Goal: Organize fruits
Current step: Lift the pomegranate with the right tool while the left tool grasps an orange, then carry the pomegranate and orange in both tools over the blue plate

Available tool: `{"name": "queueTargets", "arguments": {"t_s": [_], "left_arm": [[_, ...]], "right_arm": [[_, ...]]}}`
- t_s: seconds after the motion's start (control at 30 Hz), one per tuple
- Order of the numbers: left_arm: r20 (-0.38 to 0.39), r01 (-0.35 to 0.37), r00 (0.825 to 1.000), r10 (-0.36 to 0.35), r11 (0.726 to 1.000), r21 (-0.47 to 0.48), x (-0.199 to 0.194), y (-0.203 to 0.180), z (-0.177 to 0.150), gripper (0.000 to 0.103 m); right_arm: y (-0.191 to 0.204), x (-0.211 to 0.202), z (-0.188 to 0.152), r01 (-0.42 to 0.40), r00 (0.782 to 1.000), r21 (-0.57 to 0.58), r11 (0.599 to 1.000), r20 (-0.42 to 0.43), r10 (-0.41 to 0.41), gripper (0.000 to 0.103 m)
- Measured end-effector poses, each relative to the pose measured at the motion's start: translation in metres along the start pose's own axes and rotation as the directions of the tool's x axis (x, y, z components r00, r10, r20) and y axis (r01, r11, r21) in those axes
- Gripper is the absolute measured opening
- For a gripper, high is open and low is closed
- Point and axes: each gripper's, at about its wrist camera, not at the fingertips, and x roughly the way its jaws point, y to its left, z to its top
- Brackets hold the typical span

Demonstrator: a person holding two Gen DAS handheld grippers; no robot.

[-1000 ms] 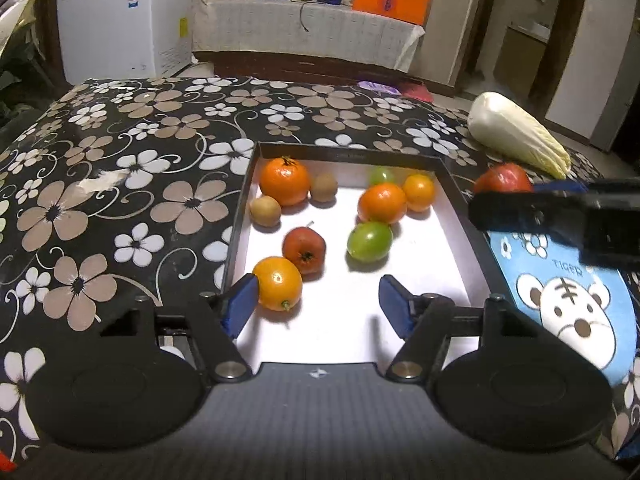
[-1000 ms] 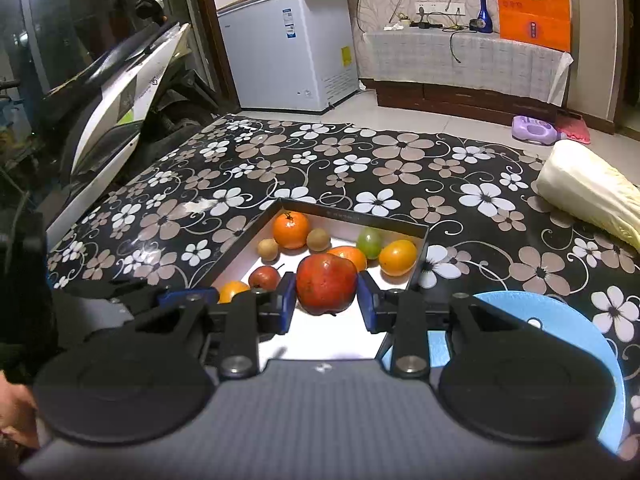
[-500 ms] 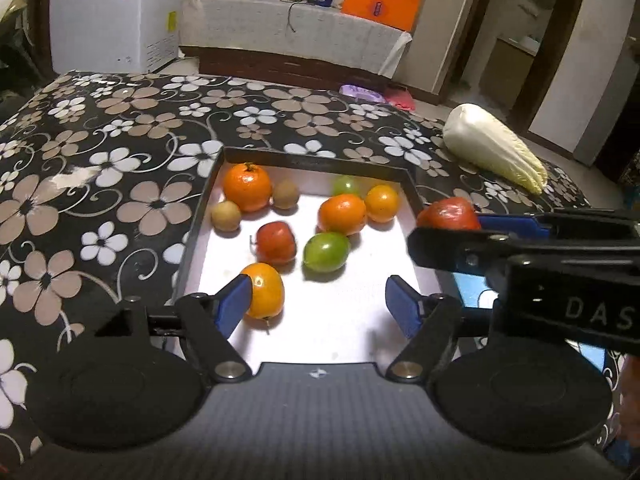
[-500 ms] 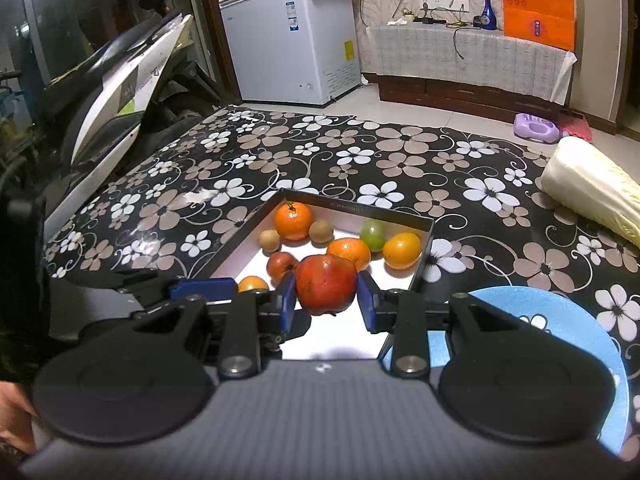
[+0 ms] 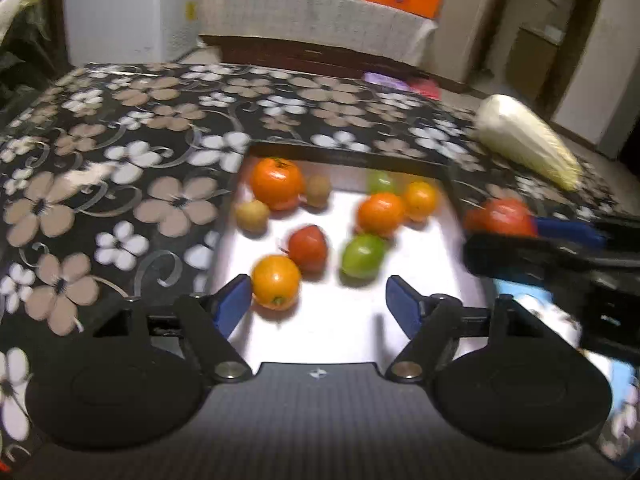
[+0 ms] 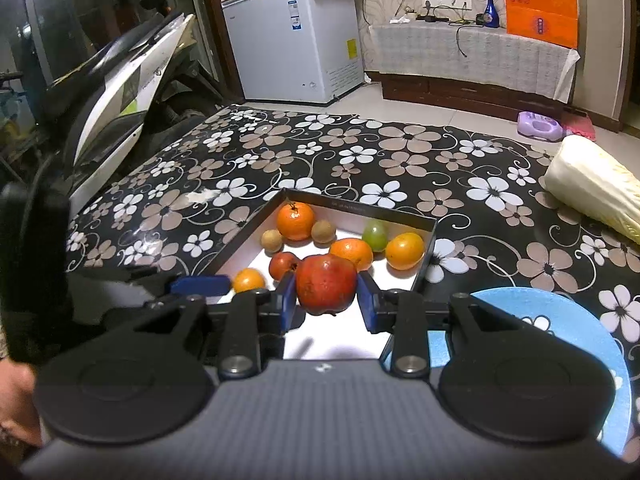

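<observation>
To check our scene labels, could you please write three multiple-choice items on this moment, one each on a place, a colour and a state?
1. Where does the cabbage lie? A on a chair; B on the flowered tablecloth, outside the tray; C on the floor.
2. What colour is the plate? A blue; B red; C white.
3. The right claw is: A open, empty; B shut on an orange; C shut on the red fruit.
Answers: 1 B, it rests on the cloth to the right of the tray; 2 A, its rim shows blue beside the tray; 3 C, both pads press the red fruit.
</observation>
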Motion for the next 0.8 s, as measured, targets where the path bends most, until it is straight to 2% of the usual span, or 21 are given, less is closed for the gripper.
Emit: {"name": "queueTargets", "arguments": {"t_s": [0.03,0.13,0.17,0.53,0.8], "left_arm": [[-0.002,0.006,1.000,-0.006,1.000,-0.014,0.002,0.004,0.002,0.060],[-0.030,0.022,0.999,-0.022,1.000,-0.021,0.008,0.007,0.003,0.039],[-0.037,0.018,0.999,-0.018,1.000,-0.007,0.010,0.006,0.002,0.036],[-0.058,0.007,0.998,-0.008,1.000,-0.009,0.009,0.006,0.004,0.035],[-0.026,-0.002,1.000,0.003,1.000,0.020,-0.014,0.001,0.005,0.035]], "right_arm": [[-0.001,0.000,0.000,-0.002,1.000,0.003,1.000,0.000,0.002,0.036],[-0.002,0.000,0.000,0.005,1.000,0.001,1.000,-0.003,-0.005,0.036],[-0.003,0.001,0.000,0.006,1.000,0.002,1.000,-0.005,-0.006,0.036],[-0.001,0.004,-0.001,0.008,1.000,-0.001,1.000,-0.014,-0.008,0.036],[0.003,0.002,-0.001,0.007,1.000,-0.005,1.000,-0.001,-0.007,0.036]]}}
